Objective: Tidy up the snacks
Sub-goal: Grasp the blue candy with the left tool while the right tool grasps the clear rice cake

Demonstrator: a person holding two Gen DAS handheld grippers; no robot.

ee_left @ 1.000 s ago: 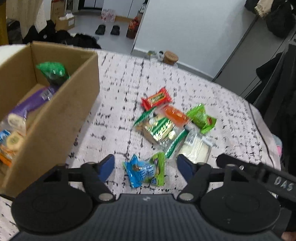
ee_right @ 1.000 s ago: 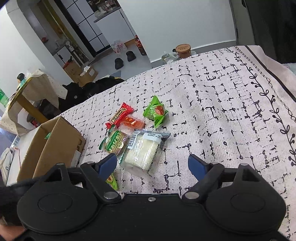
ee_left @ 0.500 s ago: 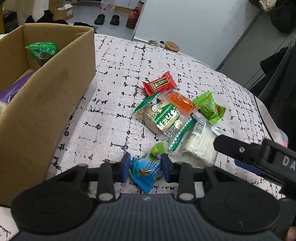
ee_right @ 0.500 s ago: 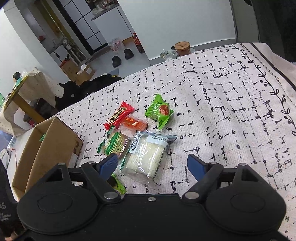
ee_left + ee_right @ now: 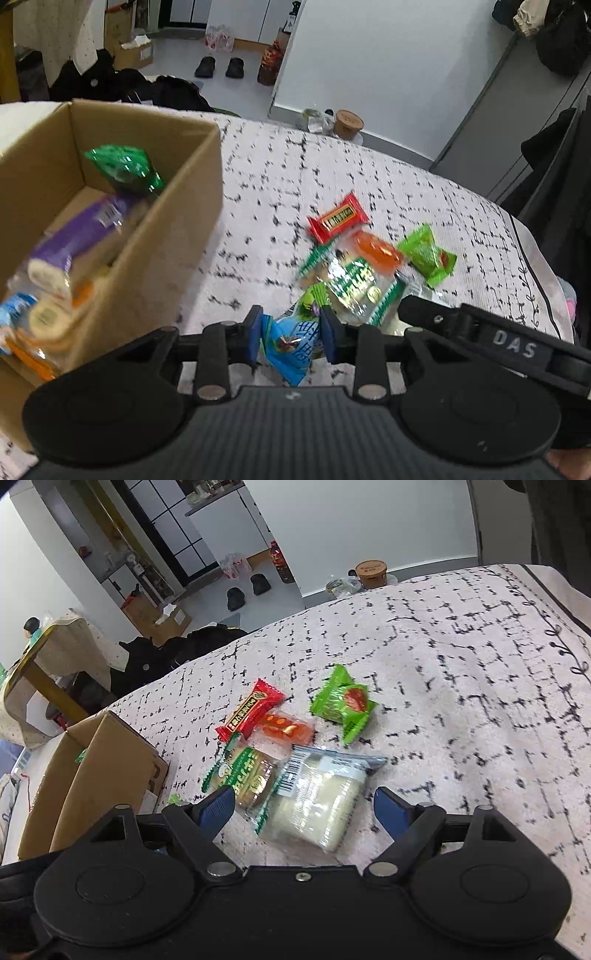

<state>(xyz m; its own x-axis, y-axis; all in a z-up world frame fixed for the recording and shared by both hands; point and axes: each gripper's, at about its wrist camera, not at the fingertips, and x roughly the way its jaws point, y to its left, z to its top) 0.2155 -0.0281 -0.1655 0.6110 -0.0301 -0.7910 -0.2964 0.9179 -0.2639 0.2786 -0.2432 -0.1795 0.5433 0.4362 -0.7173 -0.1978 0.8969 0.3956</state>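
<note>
Between the left gripper [image 5: 291, 334] fingers sits a clamped blue snack packet [image 5: 291, 345]; the right gripper [image 5: 304, 806] gapes wide over a white packet [image 5: 317, 805].

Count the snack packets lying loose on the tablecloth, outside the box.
5: red bar, orange jelly, light-green packet, green-striped biscuits, white cake. A sixth, blue, sits in the left gripper.

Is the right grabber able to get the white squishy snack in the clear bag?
Probably yes. The right gripper is open, and the white snack in the clear bag lies between its spread fingers with nothing on top. One edge rests against the green biscuit pack, which might get nudged.
</note>
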